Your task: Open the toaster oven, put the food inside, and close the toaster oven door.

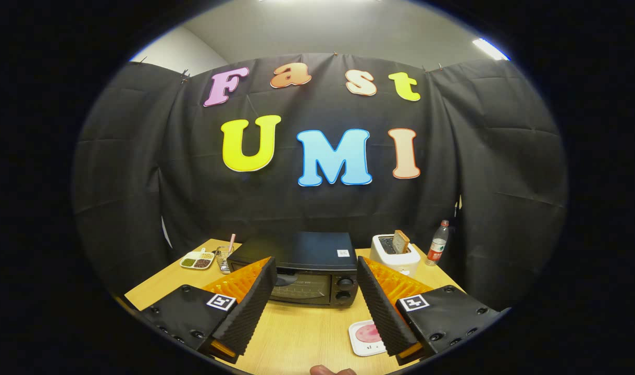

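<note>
A black toaster oven [301, 268] stands on the wooden table [301, 333], beyond my fingers, its glass door shut and two knobs on its right side. My gripper [315, 271] hovers above the table in front of it, open, with nothing between the fingers. A small white square plate [363, 337] with a pink slice of food lies on the table beside my right finger [382, 307], partly hidden by it. The left finger [249, 307] reaches toward the oven's left front corner.
A white pop-up toaster [395, 255] with a bread slice in it stands right of the oven. A plastic bottle [438, 242] is by the back wall. A divided dish of seeds [197, 260] and a metal grater [224, 259] sit at the back left.
</note>
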The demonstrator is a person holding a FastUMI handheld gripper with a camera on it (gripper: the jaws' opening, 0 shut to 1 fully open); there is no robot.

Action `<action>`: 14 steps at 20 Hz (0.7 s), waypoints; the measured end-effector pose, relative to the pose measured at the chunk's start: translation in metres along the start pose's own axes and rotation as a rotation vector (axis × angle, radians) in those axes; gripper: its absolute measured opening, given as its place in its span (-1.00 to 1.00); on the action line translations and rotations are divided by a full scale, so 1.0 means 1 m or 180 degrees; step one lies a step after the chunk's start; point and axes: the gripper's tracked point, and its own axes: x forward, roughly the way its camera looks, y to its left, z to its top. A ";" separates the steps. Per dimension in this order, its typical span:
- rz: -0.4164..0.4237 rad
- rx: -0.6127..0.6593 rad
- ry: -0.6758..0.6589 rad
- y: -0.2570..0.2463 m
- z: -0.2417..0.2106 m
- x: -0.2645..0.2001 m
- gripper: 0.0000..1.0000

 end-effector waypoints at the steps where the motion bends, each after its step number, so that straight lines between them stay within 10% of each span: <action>1: 0.0018 -0.0033 0.0009 0.004 0.001 0.003 0.96; 14: 0.0239 0.0234 0.0376 0.080 -0.030 0.079 0.96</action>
